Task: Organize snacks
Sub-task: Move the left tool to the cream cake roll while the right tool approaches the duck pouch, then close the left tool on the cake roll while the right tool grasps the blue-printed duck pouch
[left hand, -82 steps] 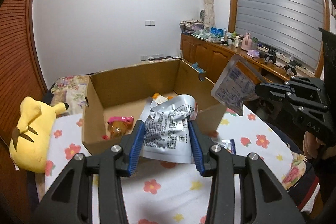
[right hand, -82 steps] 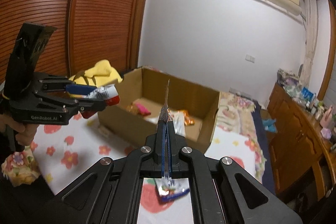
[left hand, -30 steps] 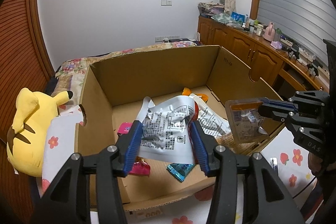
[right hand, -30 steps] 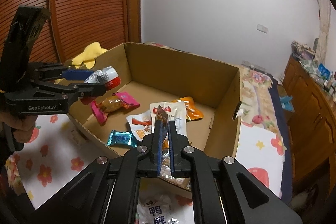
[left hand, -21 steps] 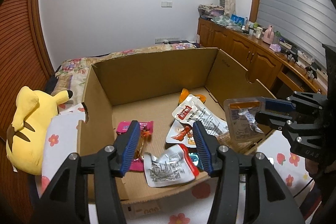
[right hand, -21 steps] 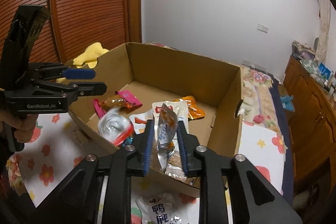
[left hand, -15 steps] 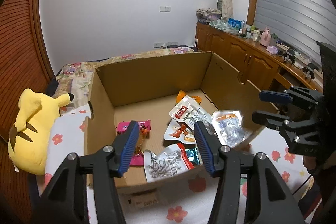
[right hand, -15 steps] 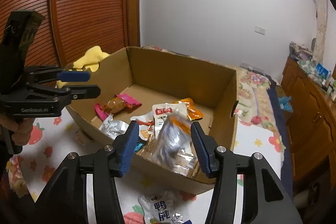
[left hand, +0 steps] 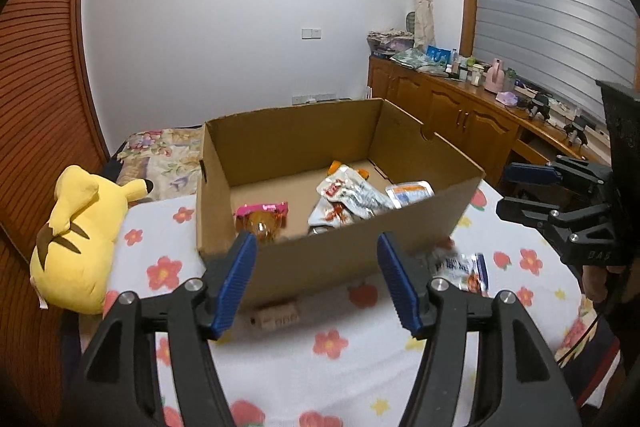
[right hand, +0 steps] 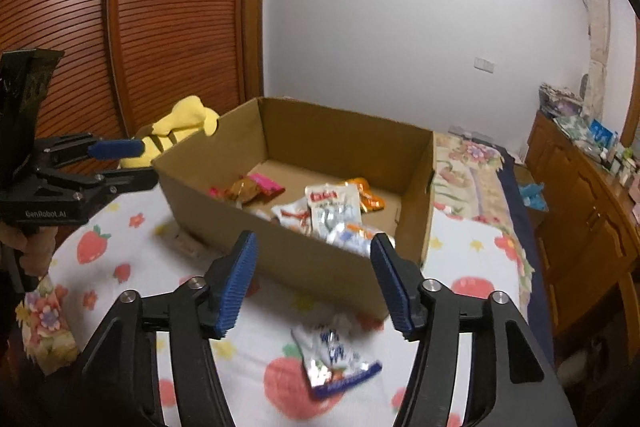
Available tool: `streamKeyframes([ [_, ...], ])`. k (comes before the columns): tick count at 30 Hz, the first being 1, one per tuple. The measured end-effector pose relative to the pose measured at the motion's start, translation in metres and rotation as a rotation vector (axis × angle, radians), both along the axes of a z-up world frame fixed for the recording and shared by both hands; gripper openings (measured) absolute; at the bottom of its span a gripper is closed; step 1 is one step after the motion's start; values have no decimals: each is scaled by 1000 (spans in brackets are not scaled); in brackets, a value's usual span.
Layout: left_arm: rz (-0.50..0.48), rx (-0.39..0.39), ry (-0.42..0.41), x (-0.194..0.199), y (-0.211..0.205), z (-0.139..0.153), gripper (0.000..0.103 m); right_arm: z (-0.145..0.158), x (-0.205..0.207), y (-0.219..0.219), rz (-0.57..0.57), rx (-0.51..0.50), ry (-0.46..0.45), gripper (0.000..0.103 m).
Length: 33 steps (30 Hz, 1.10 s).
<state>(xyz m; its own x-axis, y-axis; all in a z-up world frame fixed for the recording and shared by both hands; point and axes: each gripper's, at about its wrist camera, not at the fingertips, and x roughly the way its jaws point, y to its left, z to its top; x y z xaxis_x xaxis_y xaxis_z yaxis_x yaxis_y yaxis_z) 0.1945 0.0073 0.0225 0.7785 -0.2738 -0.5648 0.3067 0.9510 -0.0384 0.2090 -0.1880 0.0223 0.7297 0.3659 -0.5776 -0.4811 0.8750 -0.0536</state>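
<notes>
1. Brown cardboard box (left hand: 332, 255) stands on the flower-print bed cover (left hand: 344, 359); the sorted snack packets (right hand: 332, 211) lie on its floor, and one silver-and-blue packet (right hand: 336, 359) is left outside, just before the box's near wall.
2. Both claws are empty and wide: the left claw (left hand: 316, 279) and the right claw (right hand: 312, 279) have just been opening, with nothing between the pads.
3. To do the next pickup well, I judge the right claw is better placed: come down over the loose packet, pinch one crimped edge, and lift clear of the wall before letting go.
4. A second ago each claw held a packet over the box; both packets now lie inside, and both claws have drawn back.
</notes>
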Motion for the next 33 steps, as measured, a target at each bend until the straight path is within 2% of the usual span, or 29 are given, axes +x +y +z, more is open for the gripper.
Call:
streamKeyframes([
  [4, -5, -7, 13, -19, 4, -14, 63, -22, -12, -7, 5, -1, 59, 68],
  [10, -11, -17, 43, -36, 5, -39, 63, -48, -13, -18, -27, 25, 112, 69],
  [18, 2, 5, 96, -33, 7, -68, 63, -78, 0, -20, -50, -13, 151, 69],
  [23, 19, 9, 122, -20, 9, -81, 62, -100, 21, -15, -56, -52, 194, 70],
  [30, 59, 8, 189, 19, 11, -106, 59, -117, 38, -9, -25, -58, 253, 70],
  [33, 76, 2, 218, 32, 11, -115, 59, -121, 38, -5, -20, -78, 255, 75],
])
